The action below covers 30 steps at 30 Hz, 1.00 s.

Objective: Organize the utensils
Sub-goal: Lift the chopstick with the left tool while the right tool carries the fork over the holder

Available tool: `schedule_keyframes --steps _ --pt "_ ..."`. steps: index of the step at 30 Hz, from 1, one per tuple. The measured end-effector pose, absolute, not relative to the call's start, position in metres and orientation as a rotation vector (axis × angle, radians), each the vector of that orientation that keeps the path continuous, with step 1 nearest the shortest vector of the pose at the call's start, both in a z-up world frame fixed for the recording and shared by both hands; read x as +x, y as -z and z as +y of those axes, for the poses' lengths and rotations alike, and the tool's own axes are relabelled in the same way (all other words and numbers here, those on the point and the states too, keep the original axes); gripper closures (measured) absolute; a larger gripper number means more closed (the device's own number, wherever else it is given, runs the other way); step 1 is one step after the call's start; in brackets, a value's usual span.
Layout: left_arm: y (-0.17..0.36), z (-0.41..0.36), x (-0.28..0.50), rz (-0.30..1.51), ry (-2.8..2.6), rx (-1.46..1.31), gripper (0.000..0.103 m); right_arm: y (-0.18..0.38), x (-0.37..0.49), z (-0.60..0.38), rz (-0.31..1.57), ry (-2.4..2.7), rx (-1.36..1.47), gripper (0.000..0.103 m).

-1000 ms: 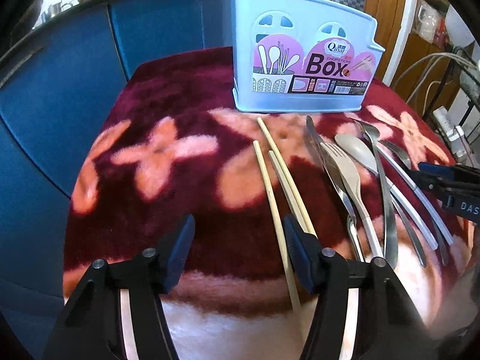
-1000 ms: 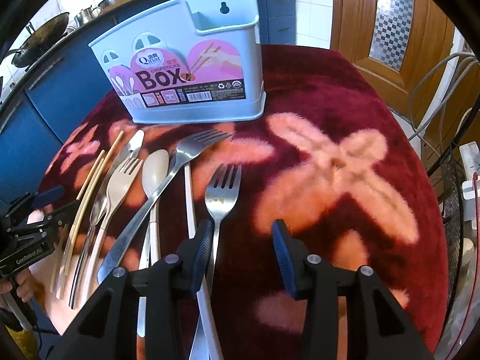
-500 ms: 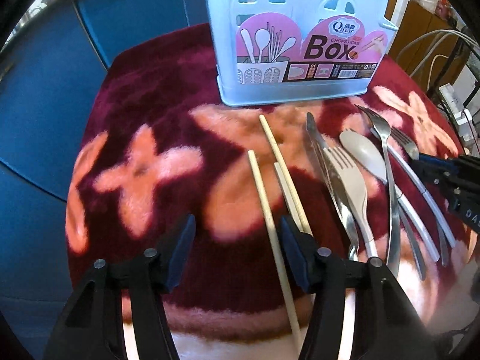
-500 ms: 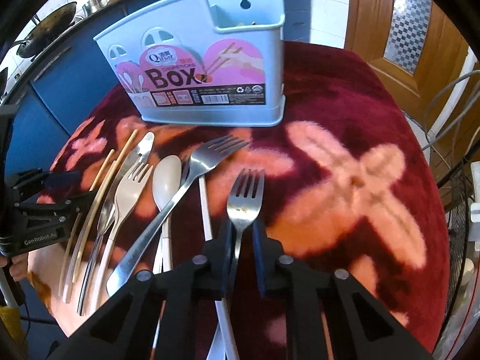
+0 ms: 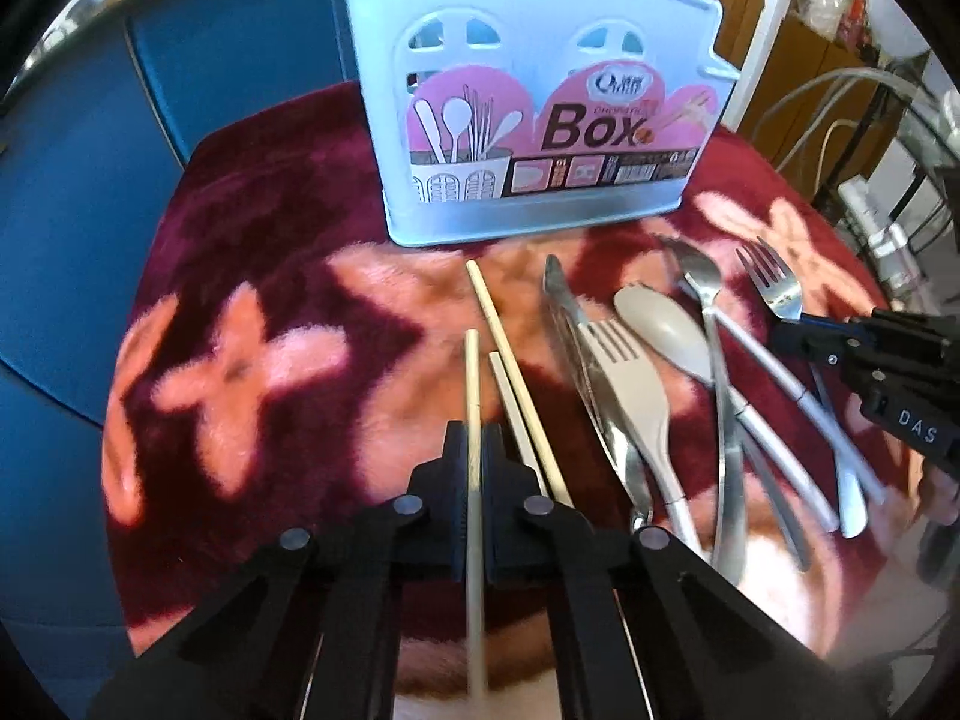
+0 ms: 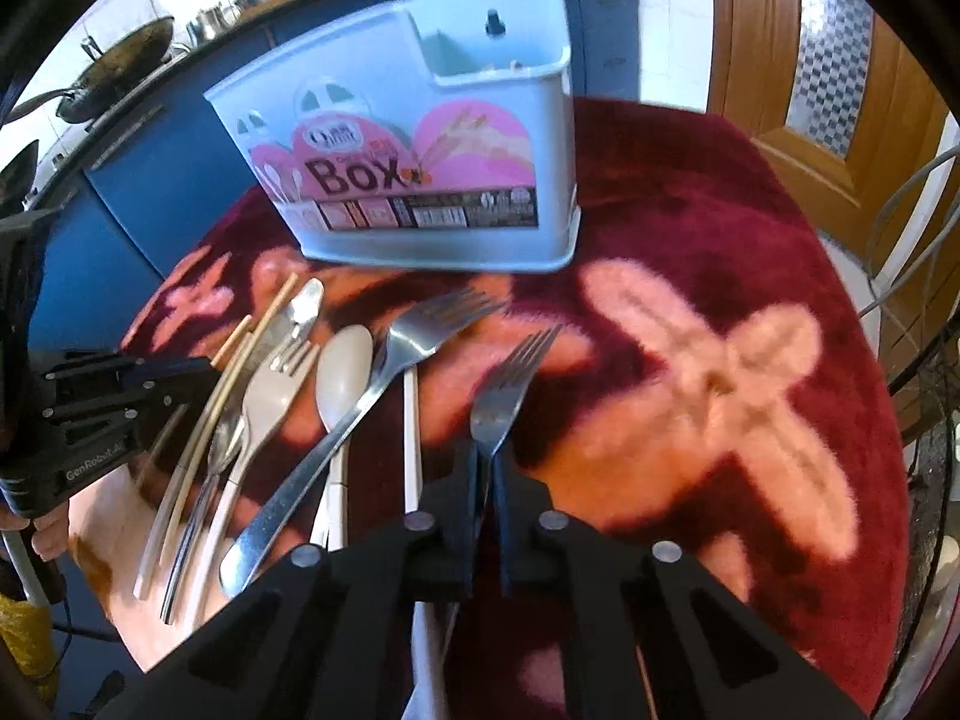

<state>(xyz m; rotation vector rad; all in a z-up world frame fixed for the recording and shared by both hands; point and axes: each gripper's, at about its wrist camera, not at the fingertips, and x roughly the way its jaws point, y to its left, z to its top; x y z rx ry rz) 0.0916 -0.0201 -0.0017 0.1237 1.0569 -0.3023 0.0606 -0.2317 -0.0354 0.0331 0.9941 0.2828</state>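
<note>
A pale blue utensil box (image 5: 528,120) with a pink "Box" label stands at the far side of the round table; it also shows in the right wrist view (image 6: 420,168). My left gripper (image 5: 474,450) is shut on a wooden chopstick (image 5: 472,384). Two more chopsticks (image 5: 510,360) lie just to its right. My right gripper (image 6: 487,468) is shut on the handle of a steel fork (image 6: 510,378), lifted slightly off the cloth. A beige fork (image 5: 630,384), a beige spoon (image 5: 660,324), a knife (image 5: 570,312) and a steel fork (image 5: 699,276) lie between the grippers.
A dark red floral cloth (image 5: 252,276) covers the table. Blue cabinets (image 5: 60,180) stand behind on the left, with pans (image 6: 114,72) on the counter. A wooden door (image 6: 810,60) and cables (image 5: 840,120) are on the right.
My left gripper moved forward and to the right and shut on the leftmost chopstick. My right gripper shut on the steel fork's handle and tilted it up.
</note>
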Motion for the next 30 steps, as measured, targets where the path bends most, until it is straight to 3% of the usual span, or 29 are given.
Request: schedule_keyframes --steps 20,30 --pt "-0.081 -0.014 0.079 0.674 0.295 -0.09 0.101 -0.044 0.014 -0.225 0.482 -0.172 -0.001 0.1" --pt "-0.133 -0.023 0.122 0.536 0.28 -0.113 0.101 -0.085 0.04 -0.225 0.381 -0.167 0.027 0.1"
